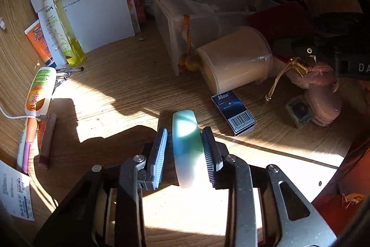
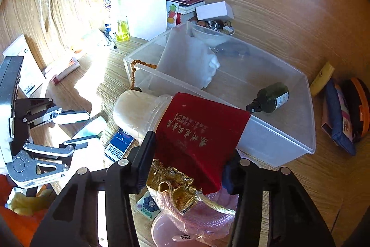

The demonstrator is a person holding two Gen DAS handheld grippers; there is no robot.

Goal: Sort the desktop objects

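Left wrist, bangle (image 1: 186, 147) between jaws, gripped

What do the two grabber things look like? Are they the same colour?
Not quite. The left gripper has shiny grey metal arms with round rivets and cut-out holes, and ridged jaws that look blue-grey. From the right wrist view its body looks white. The right gripper is matte black all over, with silver rivets and flat black jaws. White letters "DA" show on its side.

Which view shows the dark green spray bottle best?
The right wrist view: the dark green spray bottle lies on its side inside the clear plastic bin, fully visible. The left wrist view does not show it; the bin's frosted wall hides its contents.
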